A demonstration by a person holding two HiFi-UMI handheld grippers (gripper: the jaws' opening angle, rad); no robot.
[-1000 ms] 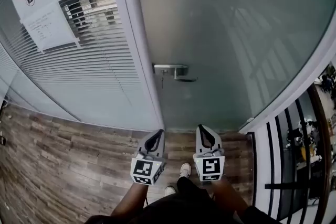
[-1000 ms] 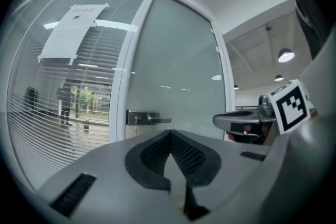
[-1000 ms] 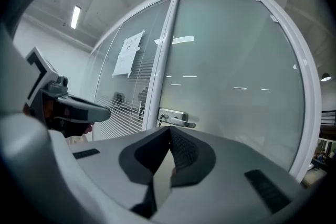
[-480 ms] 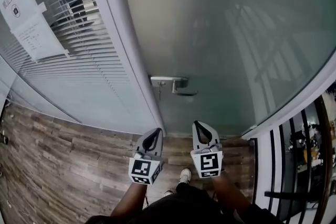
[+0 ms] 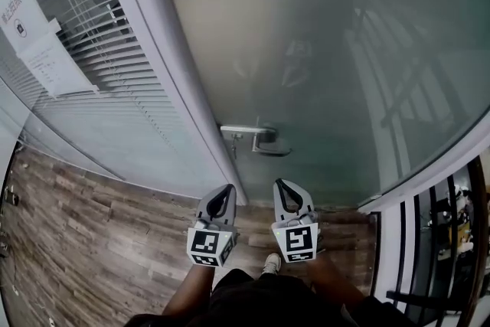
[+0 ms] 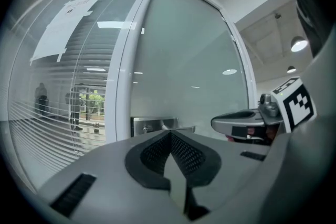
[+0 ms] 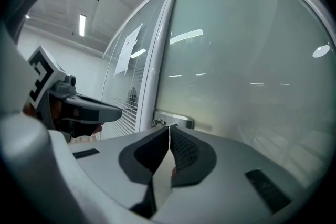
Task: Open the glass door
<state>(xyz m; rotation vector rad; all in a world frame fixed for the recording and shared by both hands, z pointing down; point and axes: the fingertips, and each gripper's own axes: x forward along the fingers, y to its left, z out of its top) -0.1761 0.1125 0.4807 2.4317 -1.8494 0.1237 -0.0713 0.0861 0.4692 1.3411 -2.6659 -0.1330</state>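
Observation:
The frosted glass door (image 5: 329,50) fills the upper right of the head view. Its metal lock plate with a lever handle (image 5: 256,139) sits at the door's left edge, beside the white frame post (image 5: 164,80). My left gripper (image 5: 227,188) and right gripper (image 5: 279,183) are side by side below the handle, both shut and holding nothing, short of the door. The left gripper view shows its shut jaws (image 6: 169,132) pointing at the handle plate (image 6: 152,124), with the right gripper (image 6: 247,124) alongside. In the right gripper view the shut jaws (image 7: 169,126) aim at the handle plate (image 7: 173,119).
Left of the post is a fixed glass panel with blinds (image 5: 92,65) and paper notices (image 5: 31,42). Wood-look floor (image 5: 92,241) lies below. A black railing (image 5: 429,241) stands at the right. The person's shoe (image 5: 269,264) shows under the grippers.
The view and both grippers have come nearer to the door; the handle now sits lower in the head view, closer to the fingertips. Both grippers stayed shut.

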